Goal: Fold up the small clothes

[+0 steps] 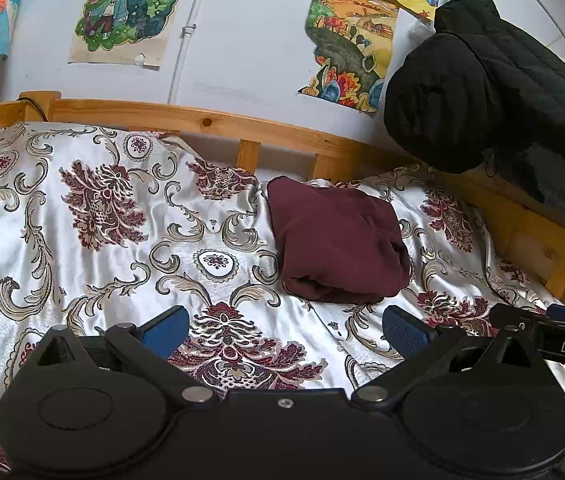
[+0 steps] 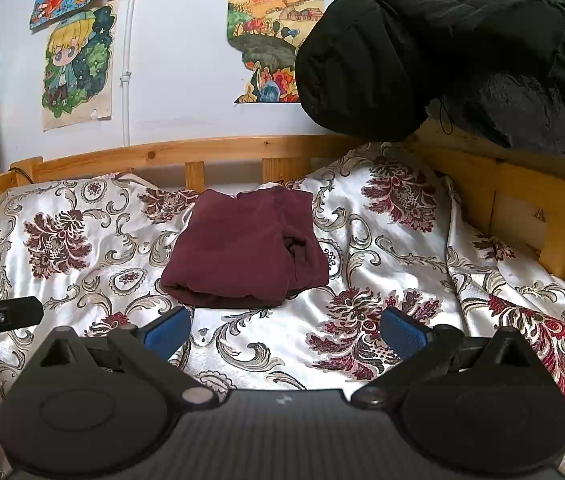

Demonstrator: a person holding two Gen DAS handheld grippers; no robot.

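A dark maroon garment (image 1: pixel 336 240) lies folded into a compact bundle on the floral bedspread (image 1: pixel 114 216), near the wooden rail. In the right wrist view the garment (image 2: pixel 242 252) sits straight ahead. My left gripper (image 1: pixel 286 330) is open and empty, hovering over the bedspread just short of the garment and to its left. My right gripper (image 2: pixel 286 330) is open and empty, just in front of the garment's near edge. The right gripper's tip shows at the right edge of the left wrist view (image 1: pixel 542 320), and the left gripper's tip at the left edge of the right wrist view (image 2: pixel 2 316).
A wooden bed rail (image 1: pixel 210 124) runs behind the bedspread and along the right side (image 2: pixel 522 200). A black padded jacket (image 2: pixel 442 40) hangs over the right corner. Drawings (image 1: pixel 130 8) are taped to the white wall.
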